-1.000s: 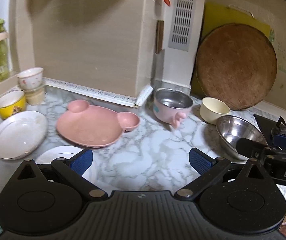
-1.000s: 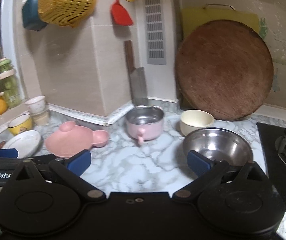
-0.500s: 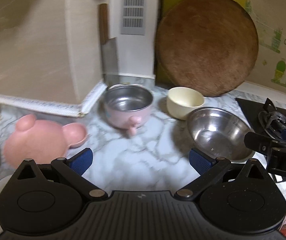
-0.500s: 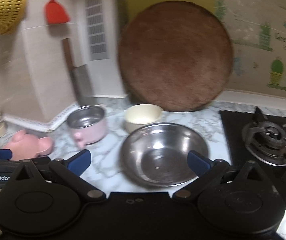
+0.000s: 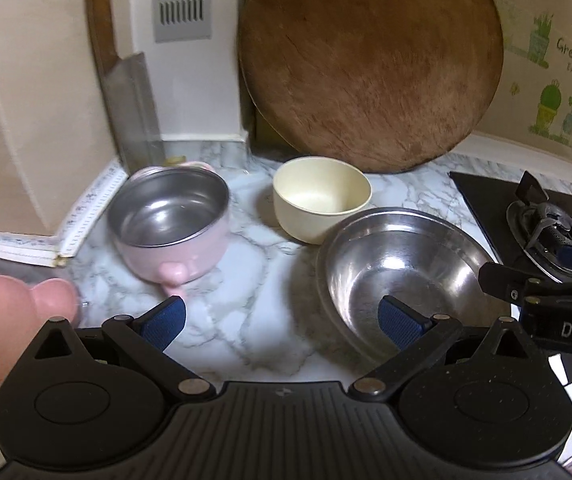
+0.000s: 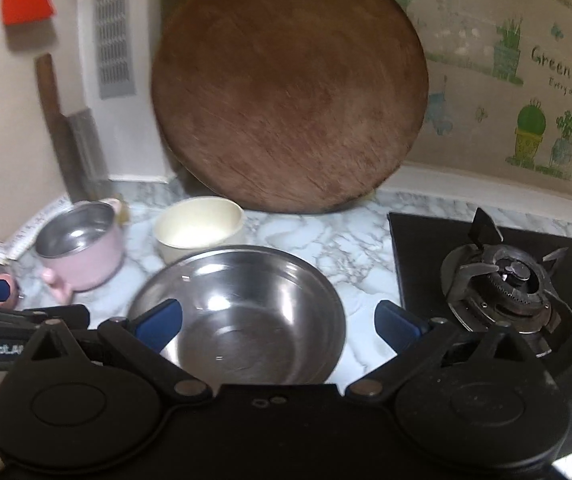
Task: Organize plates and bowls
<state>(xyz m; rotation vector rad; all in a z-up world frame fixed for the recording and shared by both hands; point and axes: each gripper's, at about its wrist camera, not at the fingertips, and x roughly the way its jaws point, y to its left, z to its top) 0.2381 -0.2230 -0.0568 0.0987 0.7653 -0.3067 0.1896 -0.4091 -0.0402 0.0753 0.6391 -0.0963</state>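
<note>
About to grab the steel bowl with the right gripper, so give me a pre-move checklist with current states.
1. Right gripper open: ok.
2. Steel bowl empty: ok.
3. Bowl lies between the open fingers: ok; contact cannot tell.
4. Cream bowl close behind the steel bowl, contact: cannot tell.
5. Left gripper open, holding nothing: ok.
6. Gas burner unlit: ok.

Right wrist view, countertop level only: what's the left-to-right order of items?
Pink steel-lined pot with a handle → cream round bowl → large stainless steel bowl → black gas stove burner.
</note>
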